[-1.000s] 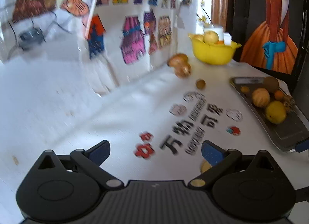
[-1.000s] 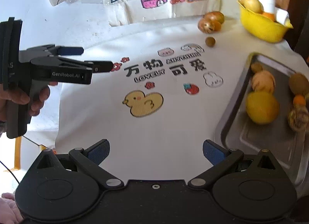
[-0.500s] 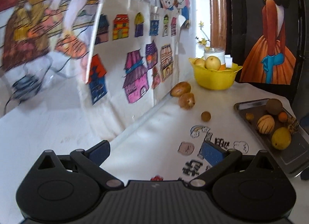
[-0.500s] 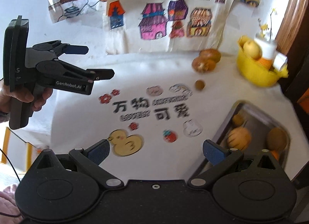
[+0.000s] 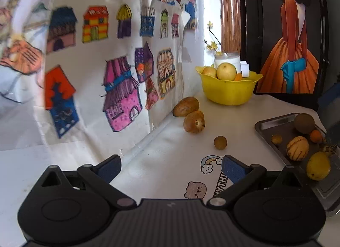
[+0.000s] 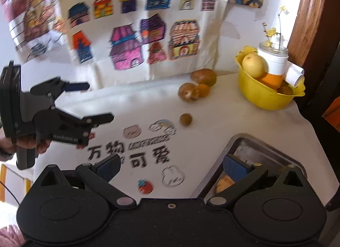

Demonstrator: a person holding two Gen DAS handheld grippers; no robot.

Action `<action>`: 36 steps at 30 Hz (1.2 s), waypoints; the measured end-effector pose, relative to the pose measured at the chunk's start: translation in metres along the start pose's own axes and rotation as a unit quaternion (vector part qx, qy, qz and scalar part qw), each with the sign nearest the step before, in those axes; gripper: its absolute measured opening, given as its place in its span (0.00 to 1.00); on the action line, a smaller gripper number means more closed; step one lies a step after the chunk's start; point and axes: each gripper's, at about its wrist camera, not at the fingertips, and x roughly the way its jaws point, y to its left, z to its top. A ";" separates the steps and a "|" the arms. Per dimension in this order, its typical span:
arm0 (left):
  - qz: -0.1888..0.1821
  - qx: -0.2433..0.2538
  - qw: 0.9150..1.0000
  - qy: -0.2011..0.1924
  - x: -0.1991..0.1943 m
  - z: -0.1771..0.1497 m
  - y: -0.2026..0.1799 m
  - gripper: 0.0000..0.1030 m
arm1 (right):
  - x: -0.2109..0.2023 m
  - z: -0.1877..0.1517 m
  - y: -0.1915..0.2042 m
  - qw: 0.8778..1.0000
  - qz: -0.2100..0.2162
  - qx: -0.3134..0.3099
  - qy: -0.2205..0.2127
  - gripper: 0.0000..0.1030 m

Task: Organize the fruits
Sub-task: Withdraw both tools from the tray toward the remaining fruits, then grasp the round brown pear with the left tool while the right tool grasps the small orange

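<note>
Two brown oval fruits (image 5: 192,116) lie near the back wall, with a small round brown fruit (image 5: 220,142) in front of them; the small one also shows in the right wrist view (image 6: 186,119). A metal tray (image 5: 274,122) at the right holds several fruits, among them a striped one (image 5: 297,148) and a yellow one (image 5: 318,168). My left gripper (image 5: 170,167) is open and empty, short of the small fruit. My right gripper (image 6: 171,166) is open and empty over the tray's near corner (image 6: 244,138). The left gripper also shows in the right wrist view (image 6: 98,103).
A yellow bowl (image 5: 228,89) with pears and a white jar stands at the back right, also in the right wrist view (image 6: 265,98). A sheet of coloured house drawings (image 5: 119,72) hangs on the back wall. A dark framed picture (image 5: 293,34) stands behind the tray.
Both grippers have moved forward and tilted up toward the back of the table. The loose fruits and the bowl now look nearer. Both stay open.
</note>
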 end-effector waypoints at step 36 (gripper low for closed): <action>-0.027 0.020 0.999 0.011 0.131 0.034 -0.010 1.00 | 0.142 0.093 -0.112 0.966 -0.016 0.247 -0.079 0.92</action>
